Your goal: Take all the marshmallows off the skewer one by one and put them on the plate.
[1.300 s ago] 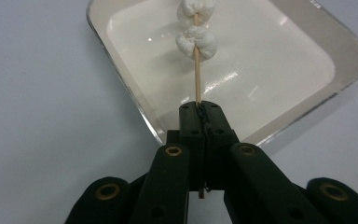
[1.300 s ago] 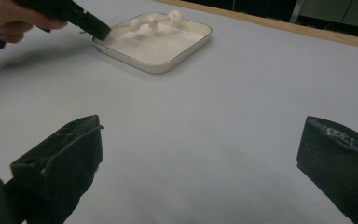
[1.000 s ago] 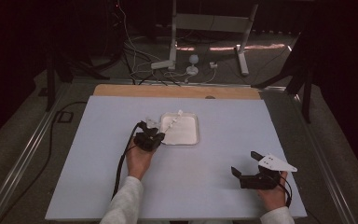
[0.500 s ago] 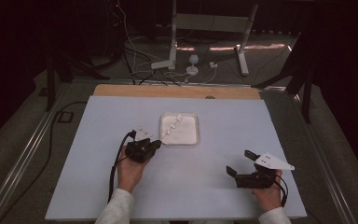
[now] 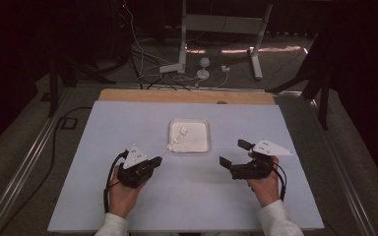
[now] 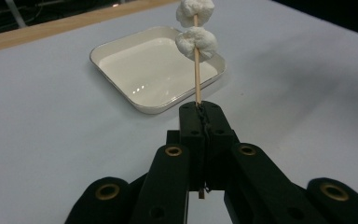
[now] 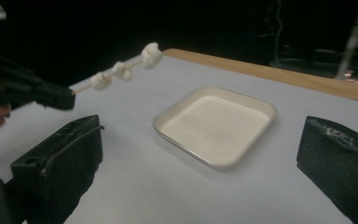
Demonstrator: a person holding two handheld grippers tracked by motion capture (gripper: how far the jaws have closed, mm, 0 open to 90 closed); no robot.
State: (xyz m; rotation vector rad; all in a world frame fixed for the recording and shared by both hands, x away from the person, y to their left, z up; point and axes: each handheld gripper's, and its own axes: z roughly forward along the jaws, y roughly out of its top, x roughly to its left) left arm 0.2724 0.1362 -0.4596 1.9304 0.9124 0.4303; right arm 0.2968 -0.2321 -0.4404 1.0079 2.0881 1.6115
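Note:
My left gripper (image 5: 153, 162) is shut on the lower end of a thin wooden skewer (image 6: 196, 77), held left of and nearer than the white square tray (image 5: 199, 146). White marshmallows (image 6: 196, 43) are threaded on the skewer's upper part, and its tip hangs above the tray's left rim (image 5: 177, 140). The tray (image 6: 144, 65) looks bare inside. My right gripper (image 5: 232, 152) stands open with nothing between its jaws, right of the tray and turned toward it. In the right gripper view its own wide-apart pads (image 7: 70, 149) frame the tray (image 7: 256, 109), and the left gripper (image 7: 51, 95) holds the marshmallow skewer (image 7: 121, 70) up.
A pale blue-grey mat (image 5: 103, 196) covers the table, with a wooden strip (image 5: 142, 95) along the far edge. Cables and a metal stand (image 5: 184, 39) lie on the dark floor behind. A black cable (image 5: 109, 179) trails from the left gripper.
The left hand has drawn back from the tray toward the near left, taking the skewer with it. The right hand has risen and shifted left toward the tray, jaws still wide.

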